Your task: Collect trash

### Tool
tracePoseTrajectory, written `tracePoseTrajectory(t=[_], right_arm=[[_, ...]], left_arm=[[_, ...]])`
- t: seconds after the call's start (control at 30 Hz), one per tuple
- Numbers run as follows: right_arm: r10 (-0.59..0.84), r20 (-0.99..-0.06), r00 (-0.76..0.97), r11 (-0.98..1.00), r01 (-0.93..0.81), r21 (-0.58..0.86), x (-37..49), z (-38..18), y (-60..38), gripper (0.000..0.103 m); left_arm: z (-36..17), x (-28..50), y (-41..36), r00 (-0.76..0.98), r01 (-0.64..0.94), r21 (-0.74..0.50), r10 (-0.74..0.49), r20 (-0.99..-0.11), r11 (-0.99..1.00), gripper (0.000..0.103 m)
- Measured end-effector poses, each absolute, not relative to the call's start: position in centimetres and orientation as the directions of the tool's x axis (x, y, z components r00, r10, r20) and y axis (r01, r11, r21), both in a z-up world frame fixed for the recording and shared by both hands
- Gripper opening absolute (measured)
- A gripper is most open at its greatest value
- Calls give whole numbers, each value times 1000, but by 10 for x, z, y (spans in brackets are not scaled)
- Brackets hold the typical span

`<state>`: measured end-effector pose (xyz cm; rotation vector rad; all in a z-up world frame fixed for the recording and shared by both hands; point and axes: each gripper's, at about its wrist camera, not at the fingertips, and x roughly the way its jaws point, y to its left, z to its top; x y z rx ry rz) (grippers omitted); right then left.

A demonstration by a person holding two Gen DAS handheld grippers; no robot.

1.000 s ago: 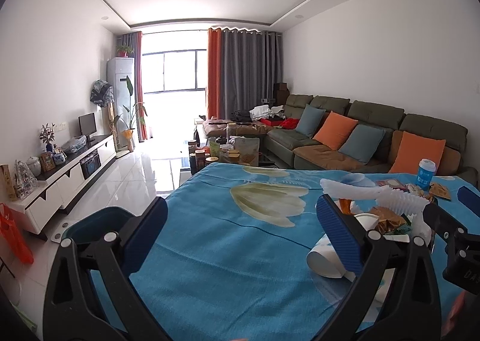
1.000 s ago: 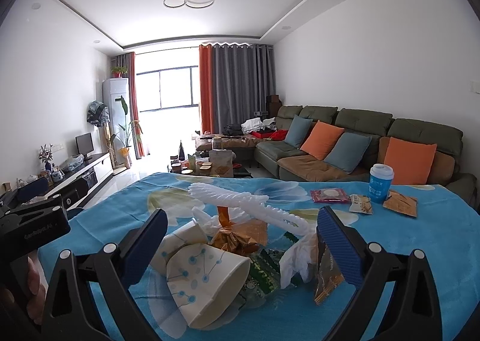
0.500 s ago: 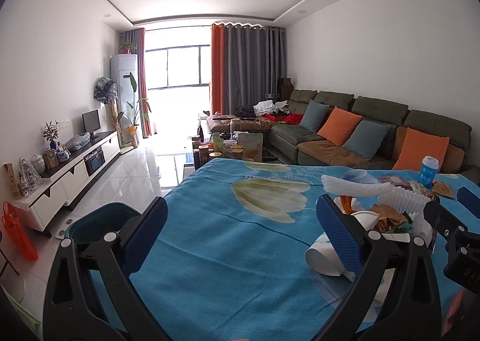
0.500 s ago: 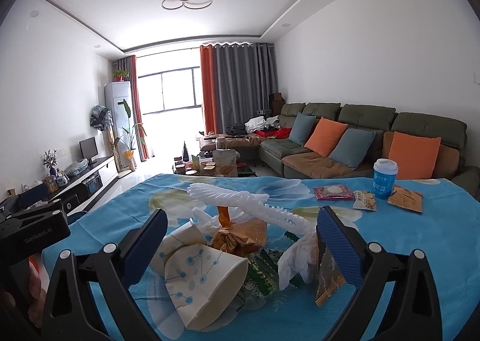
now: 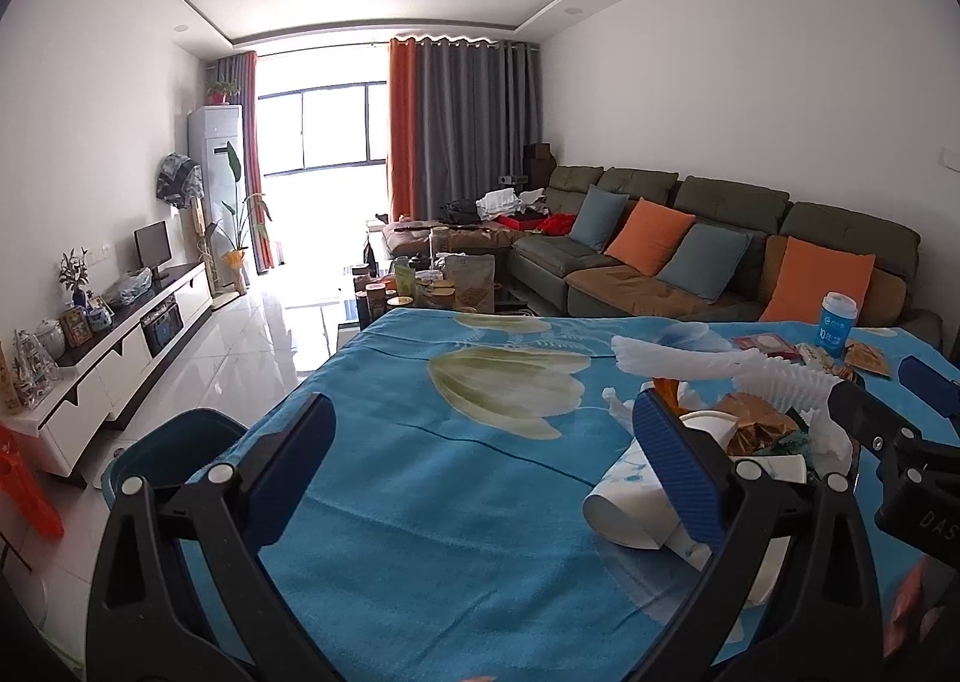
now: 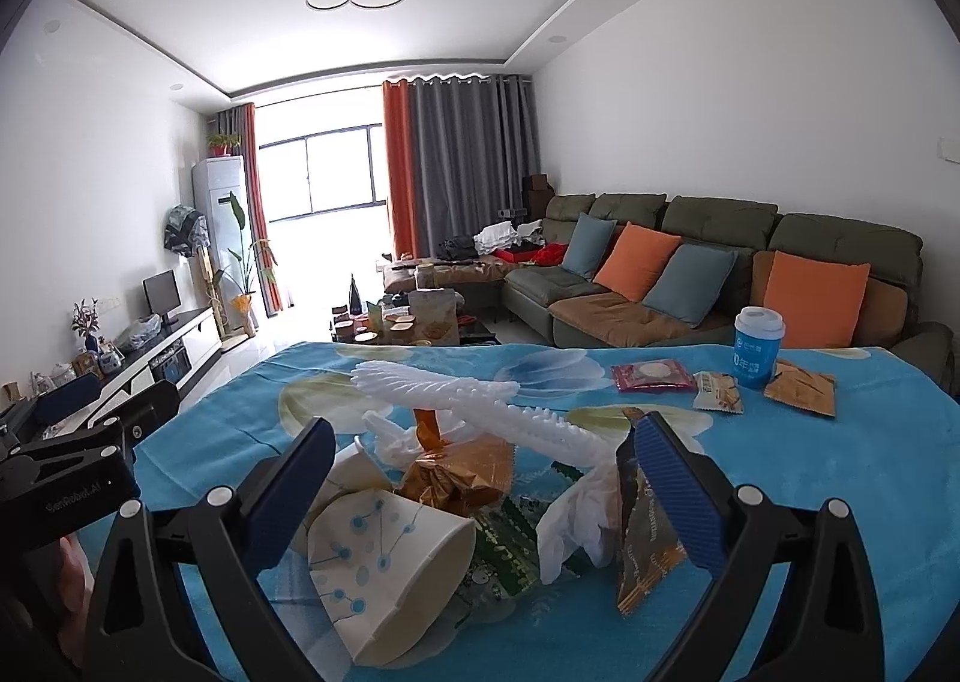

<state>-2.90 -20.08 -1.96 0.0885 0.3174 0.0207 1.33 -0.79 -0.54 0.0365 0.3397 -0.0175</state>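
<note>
Room: living room, so a green sectional sofa (image 5: 708, 238) with orange and blue cushions, grey and orange curtains, and a white TV cabinet (image 5: 114, 346) along the left wall.
Surface: table under a bright blue floral tablecloth (image 5: 456, 478), takes up most of both views.

Left wrist view
Left gripper (image 5: 483, 463): spread wide over bare cloth, nothing between its fingers.
Bin: dark teal plastic bin (image 5: 174, 442) on the floor just past the table's left edge.
Trash pile (image 5: 738, 430): off to the right, partly behind the right-hand finger; a white ridged plastic strip (image 5: 690, 361) sticks out on top.
Far stuff: blue lidded paper cup (image 5: 837, 322) near the table's far right corner.
Right gripper, seen from here: only its black body at the right edge.

Right wrist view
Right gripper (image 6: 483, 487): fingers apart, straddling the pile and gripping nothing.
Pile: a white paper cup with blue dots (image 6: 390, 556) on its side, mouth toward the camera, a crumpled gold foil wrapper (image 6: 456, 478) behind it, white tissue (image 6: 576, 520), a brown snack packet (image 6: 645, 532) right against the right finger.
Further back: 3 snack packets flat beside the blue cup.
</note>
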Motion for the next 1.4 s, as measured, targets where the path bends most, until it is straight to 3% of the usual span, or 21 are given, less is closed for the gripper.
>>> tracePoseTrajectory(t=[0.73,0.97,1.03,1.1,1.27,1.37,1.4], right_arm=[[-13,-343,939,996,41,74,-21,-27,-211,97],[-44,-416,908,992,88,87,-13,-36,-238,95],[-37,-450,892,990,94,105,-8,-40,-246,84],[-40,-476,879,989,103,107,-5,-44,-251,79],[-22,-491,871,985,103,139,-5,-48,-263,71],[5,-507,862,984,86,156,-2,-49,-266,60],[20,-514,858,982,81,173,0,-50,-269,51]], left_arm=[[-15,29,-18,930,81,27,-66,-362,996,98],[-36,48,-29,830,300,-2,-262,-493,954,98],[-43,51,-36,812,336,14,-282,-511,942,98],[-46,56,-42,787,376,11,-313,-531,927,94],[-54,69,-53,704,474,-10,-386,-596,881,66],[-57,76,-54,659,516,-43,-429,-618,856,59],[-58,77,-54,657,520,-46,-434,-617,853,59]])
